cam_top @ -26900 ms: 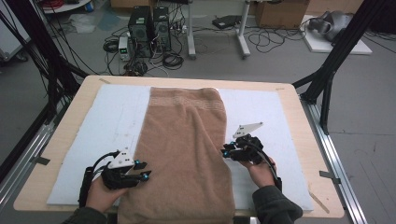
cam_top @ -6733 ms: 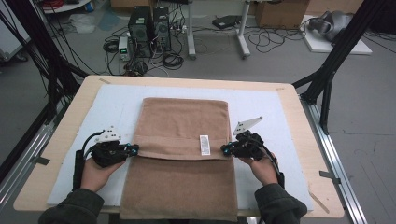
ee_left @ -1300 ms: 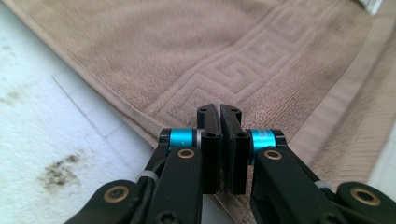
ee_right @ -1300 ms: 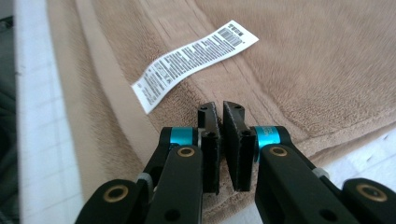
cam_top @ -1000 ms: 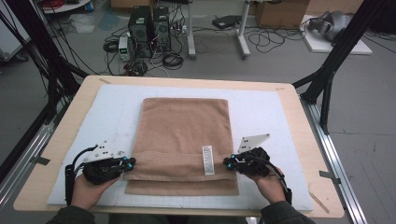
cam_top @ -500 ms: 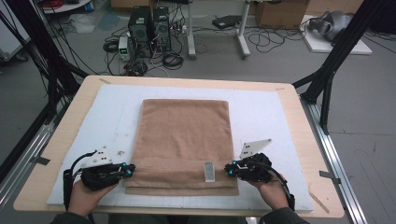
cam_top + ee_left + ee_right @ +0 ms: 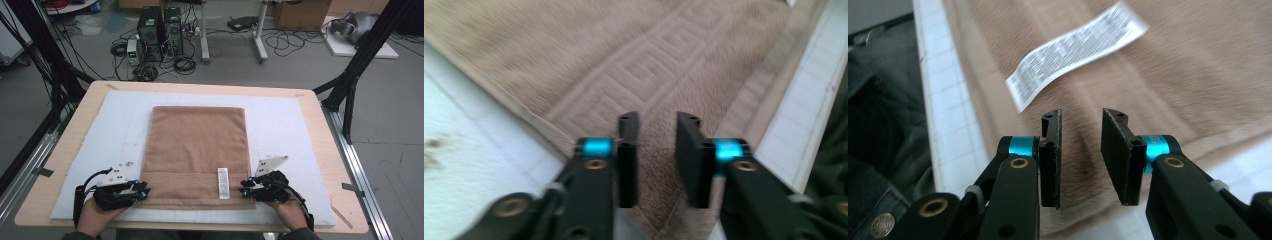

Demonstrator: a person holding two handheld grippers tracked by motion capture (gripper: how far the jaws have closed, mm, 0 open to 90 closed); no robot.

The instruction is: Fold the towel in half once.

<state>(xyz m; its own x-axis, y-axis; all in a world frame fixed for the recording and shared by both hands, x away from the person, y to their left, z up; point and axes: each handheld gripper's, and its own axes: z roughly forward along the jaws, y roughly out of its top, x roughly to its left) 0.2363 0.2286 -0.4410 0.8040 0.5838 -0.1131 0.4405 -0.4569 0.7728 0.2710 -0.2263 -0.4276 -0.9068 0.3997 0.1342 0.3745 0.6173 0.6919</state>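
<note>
Hovering at the near corners of the folded tan terry towel [image 7: 197, 150]: left gripper [image 7: 141, 192] and right gripper [image 7: 245, 187], jaws just opening narrowly, gripping nothing.

**Tan towel, white mat, black grippers**

The towel [image 7: 197, 150] is a plain light brown, with a woven band of angular key pattern in the same tone near its front edge. Its care label [image 7: 223, 183] is white with fine dark print. The mat [image 7: 290, 130] beneath is white with a faint grid; the table [image 7: 330, 145] is pale wood. The left gripper [image 7: 140, 192] and right gripper [image 7: 246, 187] are black with bright blue accents.
</note>
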